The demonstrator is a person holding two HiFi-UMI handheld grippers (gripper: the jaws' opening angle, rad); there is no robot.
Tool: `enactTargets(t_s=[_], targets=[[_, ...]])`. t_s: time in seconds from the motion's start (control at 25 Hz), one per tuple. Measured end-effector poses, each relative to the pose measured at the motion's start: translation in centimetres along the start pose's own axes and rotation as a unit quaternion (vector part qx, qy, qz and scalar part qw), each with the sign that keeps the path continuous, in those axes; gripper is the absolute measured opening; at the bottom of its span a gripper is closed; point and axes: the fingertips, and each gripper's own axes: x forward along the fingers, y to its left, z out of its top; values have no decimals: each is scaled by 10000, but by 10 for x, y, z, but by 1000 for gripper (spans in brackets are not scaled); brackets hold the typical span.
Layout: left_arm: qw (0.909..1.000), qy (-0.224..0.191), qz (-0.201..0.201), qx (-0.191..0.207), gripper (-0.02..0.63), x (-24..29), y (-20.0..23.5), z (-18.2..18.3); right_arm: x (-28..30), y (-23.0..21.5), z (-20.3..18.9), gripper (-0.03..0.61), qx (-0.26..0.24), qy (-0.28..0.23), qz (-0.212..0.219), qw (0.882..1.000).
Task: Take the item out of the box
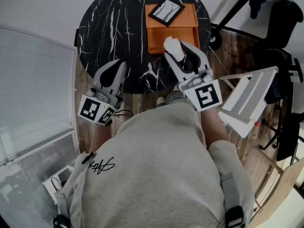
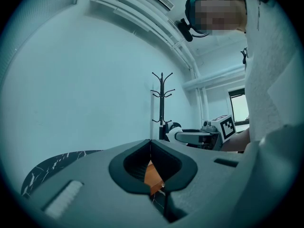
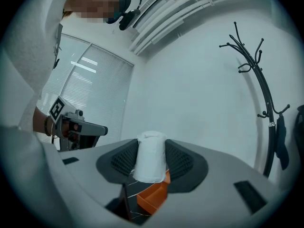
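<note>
An orange open box (image 1: 172, 41) sits on the round black marble table (image 1: 114, 27), with a black-framed card (image 1: 166, 11) lying over its far part. My right gripper (image 1: 176, 51) is shut on a white roll (image 1: 173, 48), held just at the box's near edge. In the right gripper view the white roll (image 3: 150, 156) stands upright between the jaws, with the orange box (image 3: 153, 196) below it. My left gripper (image 1: 117, 68) hovers over the table's near left edge, jaws closed together with nothing between them. Between its jaws, the left gripper view shows a sliver of the orange box (image 2: 153, 177).
A white folding frame (image 1: 249, 99) leans at the right beside the person's arm. A black tripod stand (image 1: 237, 8) and dark gear stand at the upper right. A ribbed white panel (image 1: 33, 94) lies at the left. A coat stand (image 3: 259, 80) rises by the wall.
</note>
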Motion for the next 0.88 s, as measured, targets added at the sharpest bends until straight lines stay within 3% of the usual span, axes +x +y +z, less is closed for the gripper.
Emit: enactTargets(t_s=[0.88], targets=[[10000, -42, -43, 17, 3, 1, 5, 3, 0, 0, 4, 181, -59, -32, -111, 9999]])
